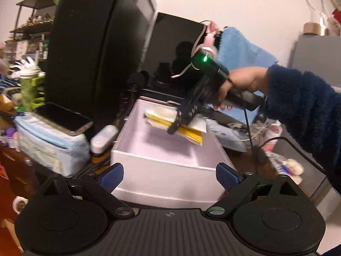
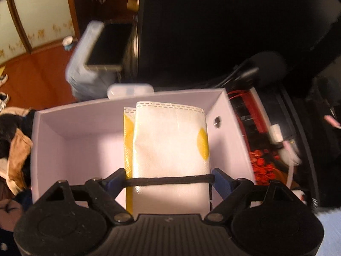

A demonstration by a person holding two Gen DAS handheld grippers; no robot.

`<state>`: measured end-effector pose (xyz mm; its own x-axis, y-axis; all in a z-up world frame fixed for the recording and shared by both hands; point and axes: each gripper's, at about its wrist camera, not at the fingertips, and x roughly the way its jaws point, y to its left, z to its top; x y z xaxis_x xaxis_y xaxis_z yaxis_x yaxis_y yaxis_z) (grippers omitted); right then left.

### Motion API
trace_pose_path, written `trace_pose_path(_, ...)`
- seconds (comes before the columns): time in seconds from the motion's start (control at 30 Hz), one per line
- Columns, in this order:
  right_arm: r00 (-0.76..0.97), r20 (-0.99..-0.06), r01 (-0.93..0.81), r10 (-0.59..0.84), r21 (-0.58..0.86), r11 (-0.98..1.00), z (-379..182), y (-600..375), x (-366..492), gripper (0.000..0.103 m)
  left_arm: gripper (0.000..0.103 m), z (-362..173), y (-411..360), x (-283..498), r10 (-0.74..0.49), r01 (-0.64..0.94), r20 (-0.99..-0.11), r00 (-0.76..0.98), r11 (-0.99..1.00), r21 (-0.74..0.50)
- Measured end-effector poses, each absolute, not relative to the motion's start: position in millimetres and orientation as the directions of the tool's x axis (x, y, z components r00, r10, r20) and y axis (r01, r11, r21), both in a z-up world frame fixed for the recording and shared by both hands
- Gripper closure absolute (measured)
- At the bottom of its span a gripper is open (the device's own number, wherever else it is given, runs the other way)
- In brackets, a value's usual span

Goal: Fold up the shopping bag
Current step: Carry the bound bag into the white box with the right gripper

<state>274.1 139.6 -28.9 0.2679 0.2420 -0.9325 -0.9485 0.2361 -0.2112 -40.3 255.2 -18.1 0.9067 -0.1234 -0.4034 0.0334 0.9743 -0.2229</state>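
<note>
The folded shopping bag, white with yellow patches, hangs tilted above the open white box. My right gripper, held by a hand in a dark fleece sleeve, is shut on it. In the right wrist view the bag fills the gap between the fingers of the right gripper, with a black band across it near the fingertips, and the box's pale walls lie below and around it. My left gripper stands open in front of the box's near wall, holding nothing.
Left of the box, a phone lies on a pale blue pouch, with a small white case beside it. A black tower and a dark monitor stand behind. Cables and clutter lie to the box's right.
</note>
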Motion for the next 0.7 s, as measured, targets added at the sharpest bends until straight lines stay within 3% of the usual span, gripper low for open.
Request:
trace_pose_path(0.33, 0.302, -0.933, -0.953, 0.195, -0.292, 0.081, -108.0, 163.9, 301.7, 0.018, 0.009, -35.8, 271.9, -32.0, -0.052, -0.049, -0.448, 0.893, 0.976, -0.211)
trace_pose_path(0.7, 0.359, -0.915, -0.933, 0.185, -0.354, 0.062, -124.7, 153.9, 288.9, 0.013, 0.009, -37.4, 264.4, -26.2, -0.052, -0.038, -0.438, 0.897, 0.980, -0.195)
